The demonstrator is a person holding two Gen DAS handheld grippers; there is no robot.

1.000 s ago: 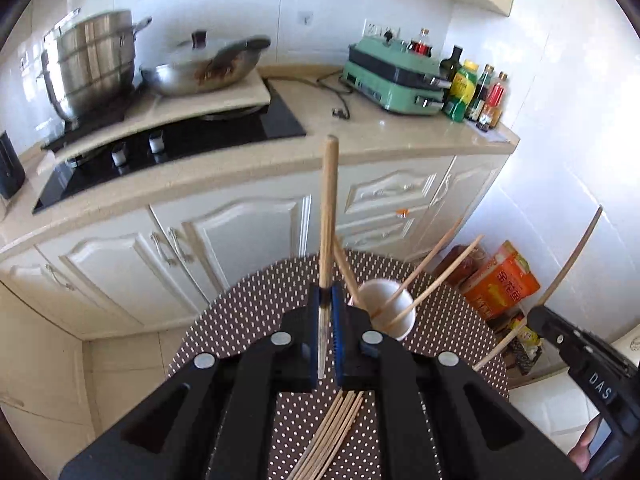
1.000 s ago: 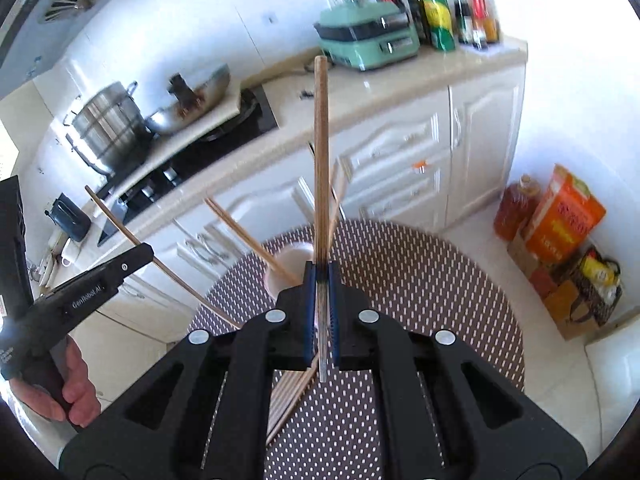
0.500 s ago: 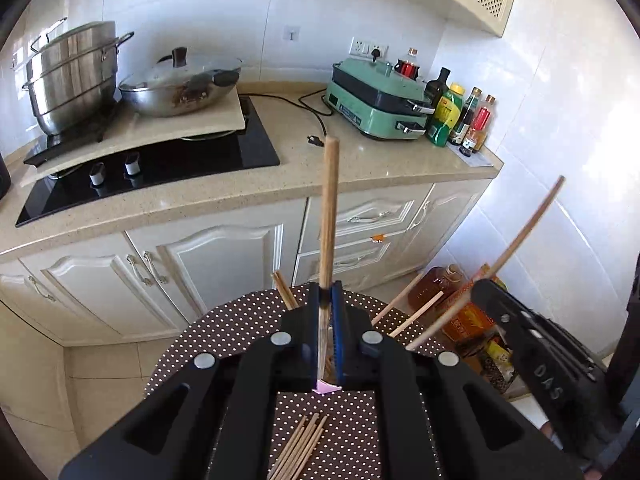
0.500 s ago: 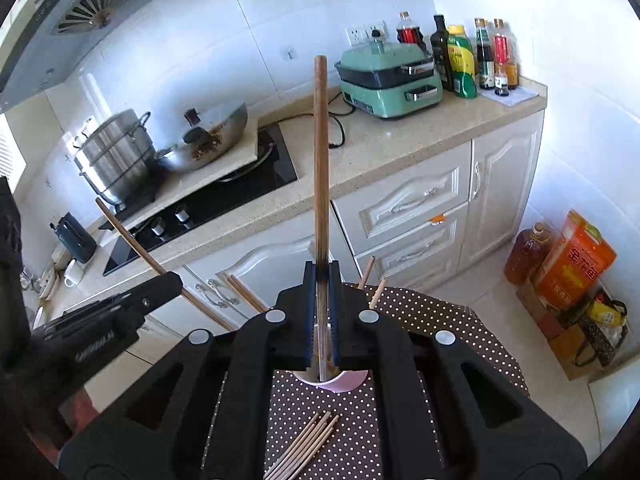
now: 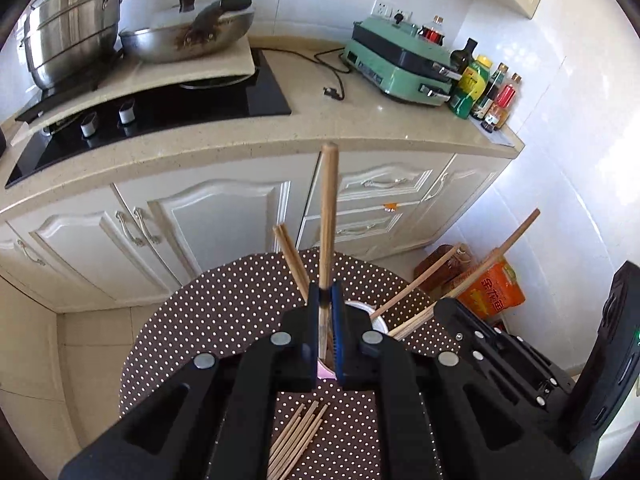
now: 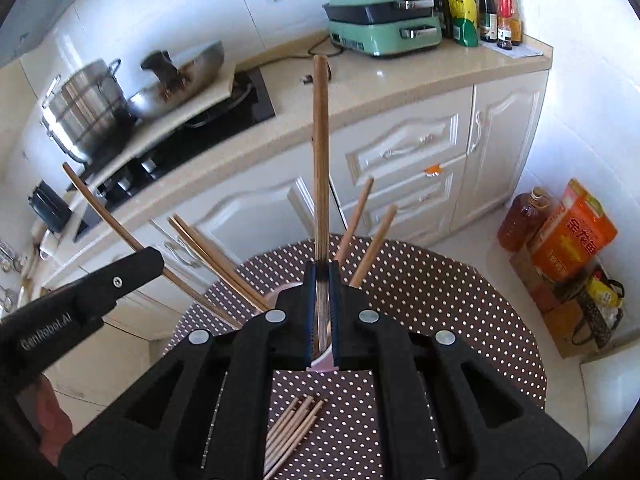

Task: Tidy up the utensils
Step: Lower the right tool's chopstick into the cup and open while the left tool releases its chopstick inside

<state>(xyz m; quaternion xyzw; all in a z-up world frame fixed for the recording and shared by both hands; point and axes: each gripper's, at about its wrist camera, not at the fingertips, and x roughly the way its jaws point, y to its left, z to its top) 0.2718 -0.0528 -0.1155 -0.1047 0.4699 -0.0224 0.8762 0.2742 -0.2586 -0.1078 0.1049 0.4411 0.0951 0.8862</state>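
Left wrist view shows the left gripper (image 5: 325, 320) clenched on one chopstick (image 5: 329, 216) that stands up steeply from between its blue pads, with its lower end at the mouth of a pale cup (image 5: 374, 322) on the dotted round table (image 5: 224, 304). Right wrist view shows the right gripper (image 6: 321, 308) likewise clamped on its own chopstick (image 6: 320, 152), the lower end at the same cup (image 6: 320, 360), whose rim peeks out just under the jaws. Several chopsticks already lean out of the cup (image 6: 200, 240), fanning to either side, while a loose bundle (image 6: 294, 426) lies flat on the table nearer the cameras. The step in hand looks like dropping these two sticks into the cup, both at once. Whether either tip is already inside the rim cannot be told, since the jaws hide it. The next move probably calls for lowering each tip clearly past the rim and then letting go, keeping the two grippers from knocking each other or the leaning sticks, as the cup seems light and could tip. After that, the bundle on the table remains to be picked up.
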